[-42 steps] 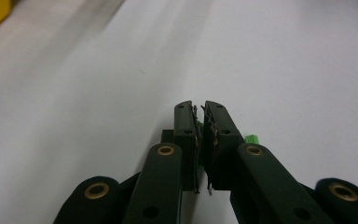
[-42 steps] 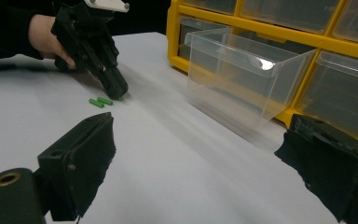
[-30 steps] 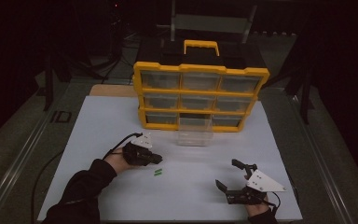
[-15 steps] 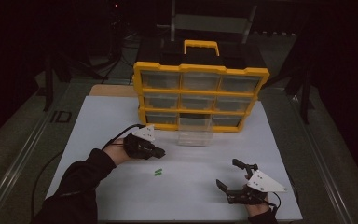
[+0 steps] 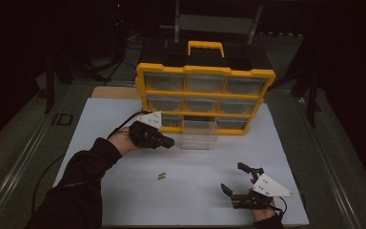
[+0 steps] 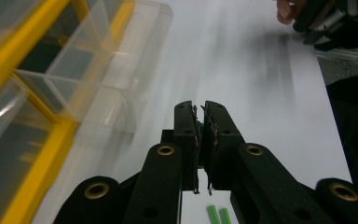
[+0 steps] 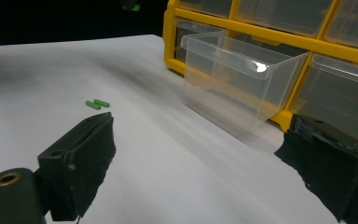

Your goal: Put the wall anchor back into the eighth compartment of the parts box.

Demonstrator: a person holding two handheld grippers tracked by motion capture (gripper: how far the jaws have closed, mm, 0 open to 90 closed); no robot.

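Observation:
My left gripper (image 5: 169, 141) hangs above the white sheet just left of a pulled-out clear drawer (image 5: 199, 136), and it is shut. In the left gripper view its jaws (image 6: 200, 105) meet with a thin sliver of green (image 6: 198, 125) pinched between the pads. Two small green pieces (image 5: 161, 176) lie side by side on the sheet below it, also in the left gripper view (image 6: 219, 214) and the right gripper view (image 7: 97, 103). My right gripper (image 5: 232, 176) rests near the front right of the table, open, nothing between its jaws (image 7: 200, 126).
A yellow organizer (image 5: 205, 98) with rows of clear drawers and a yellow handle stands at the back of the white sheet (image 5: 100, 124). One bottom drawer (image 7: 233, 79) sticks out toward me. Dark table edges and rails run along both sides.
My left gripper has risen from the green pieces on the sheet and moved back and right toward the pulled-out drawer. The right gripper has stayed put.

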